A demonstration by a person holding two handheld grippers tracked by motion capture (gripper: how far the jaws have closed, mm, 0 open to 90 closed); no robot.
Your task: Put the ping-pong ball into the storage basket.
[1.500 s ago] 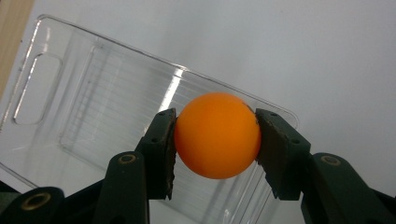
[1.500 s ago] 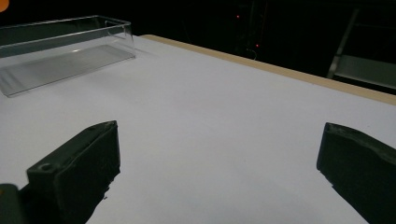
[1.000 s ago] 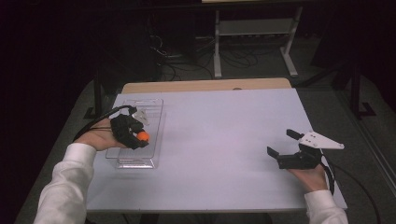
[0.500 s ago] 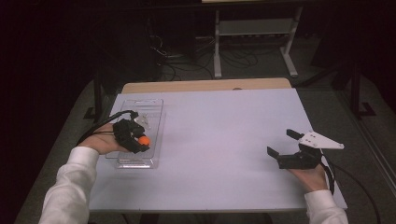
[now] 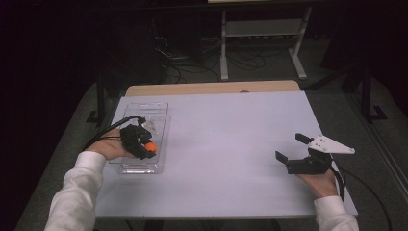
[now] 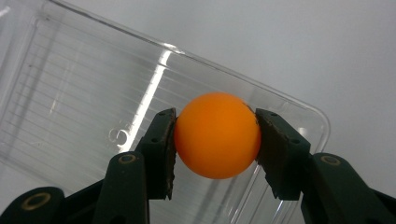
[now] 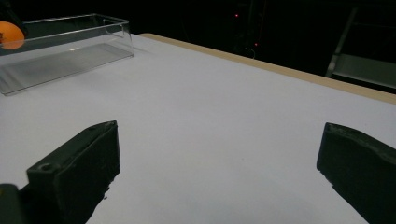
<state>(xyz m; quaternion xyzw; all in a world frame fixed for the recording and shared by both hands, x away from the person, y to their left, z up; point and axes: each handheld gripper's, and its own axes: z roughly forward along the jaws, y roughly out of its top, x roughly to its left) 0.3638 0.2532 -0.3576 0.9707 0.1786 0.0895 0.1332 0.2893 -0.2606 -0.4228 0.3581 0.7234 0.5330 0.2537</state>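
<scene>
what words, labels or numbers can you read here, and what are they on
None can be read.
Orange ball: plain, no print on the side in view.
Clear plastic tray: a small embossed mark on its floor, too faint to read.
White table: no text on it.

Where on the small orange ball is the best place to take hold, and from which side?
Across its widest middle, from above, as the left claw does: the smooth orange ball is round, and the clear plastic tray walls block low sideways approaches.
</scene>
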